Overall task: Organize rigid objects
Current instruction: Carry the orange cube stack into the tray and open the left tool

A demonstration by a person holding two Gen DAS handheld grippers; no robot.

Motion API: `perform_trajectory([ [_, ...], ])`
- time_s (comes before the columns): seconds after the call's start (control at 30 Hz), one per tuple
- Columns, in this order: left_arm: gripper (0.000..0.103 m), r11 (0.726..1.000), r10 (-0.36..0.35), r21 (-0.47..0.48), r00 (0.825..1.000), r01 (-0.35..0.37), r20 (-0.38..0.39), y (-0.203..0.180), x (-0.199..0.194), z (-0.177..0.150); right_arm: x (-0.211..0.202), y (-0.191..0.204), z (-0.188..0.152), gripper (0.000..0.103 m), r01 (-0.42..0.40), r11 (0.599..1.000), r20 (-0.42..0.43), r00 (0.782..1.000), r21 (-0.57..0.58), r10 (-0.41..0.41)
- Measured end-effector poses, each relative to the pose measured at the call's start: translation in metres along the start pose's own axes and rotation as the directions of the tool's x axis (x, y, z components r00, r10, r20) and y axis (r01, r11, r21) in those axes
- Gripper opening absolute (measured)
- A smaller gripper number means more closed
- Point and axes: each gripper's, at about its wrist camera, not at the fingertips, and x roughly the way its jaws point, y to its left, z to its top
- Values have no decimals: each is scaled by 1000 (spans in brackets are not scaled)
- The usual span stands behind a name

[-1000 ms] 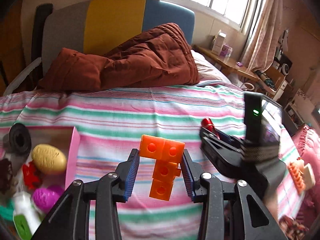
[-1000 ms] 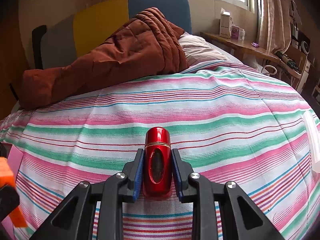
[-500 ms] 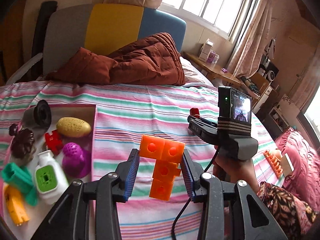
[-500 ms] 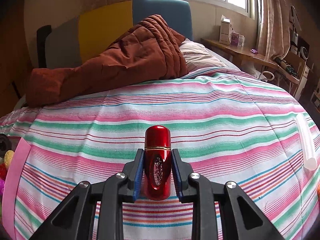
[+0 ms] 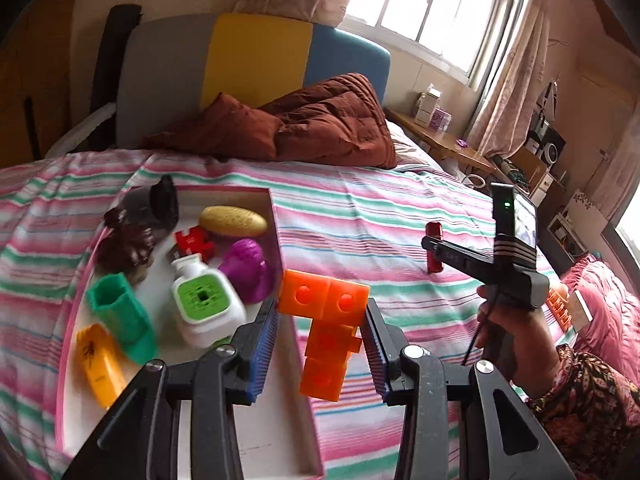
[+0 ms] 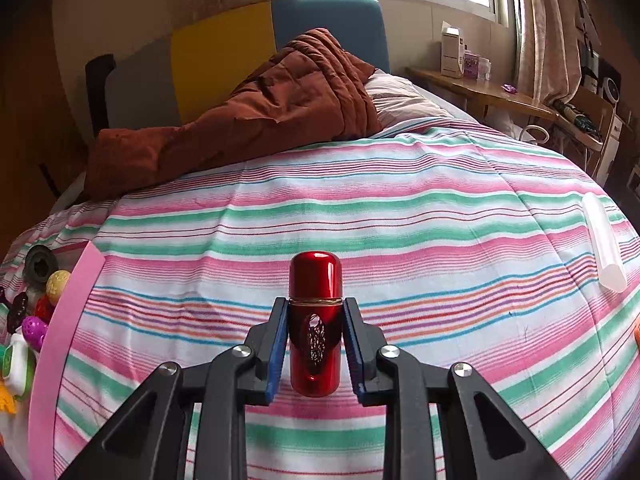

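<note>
My left gripper (image 5: 320,340) is shut on an orange block piece (image 5: 326,324) and holds it in the air above the right wall of a pink box (image 5: 285,276). The box holds several toys: a white and green bottle (image 5: 204,312), a purple toy (image 5: 246,266), a yellow oval (image 5: 233,220), a green cup (image 5: 120,312). My right gripper (image 6: 315,346) is shut on a shiny red capsule-shaped bottle (image 6: 315,320), held upright above the striped bedspread (image 6: 400,216). The right gripper also shows in the left wrist view (image 5: 434,246), to the right of the box. The box also shows at the left edge of the right wrist view (image 6: 60,320).
A brown quilt (image 5: 300,128) lies at the head of the bed. A clear white tube (image 6: 604,248) lies on the bedspread at the right. An orange comb-like object (image 5: 560,308) lies at the right edge. A wooden side shelf (image 6: 500,96) stands past the bed.
My left gripper has moved up and left with the orange piece, bringing the pink box into full view below it. My right gripper has risen a little with the red bottle.
</note>
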Motion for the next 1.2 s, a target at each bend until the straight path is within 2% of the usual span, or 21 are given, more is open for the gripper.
perform_trajectory([
  [0.3,42,998,64,-23,998,-64,-22,34,-19,-27,-22,16,-21,26,-21,1000,26,999,-1,21],
  [0.63,43,988,148,-24,985,-151,-93,58,-11,-38,-33,12,-30,26,-42,998,35,999,49,40],
  [0.9,45,976,210,-45,974,-214,-84,68,-17,-44,-44,10,-41,26,-58,996,28,998,75,56],
  [0.93,46,974,216,-48,973,-220,-79,69,-19,-45,-45,10,-42,26,-61,995,26,998,76,60],
  [1.0,56,971,227,-58,971,-231,-73,72,-22,-46,-46,10,-43,26,-65,995,23,998,80,63],
  [1.1,65,967,231,-97,972,-235,-47,77,-31,-45,-50,10,-44,26,-71,994,25,997,84,69],
  [1.2,69,960,245,-142,970,-243,-6,82,-42,-43,-54,10,-45,26,-76,993,29,997,87,73],
])
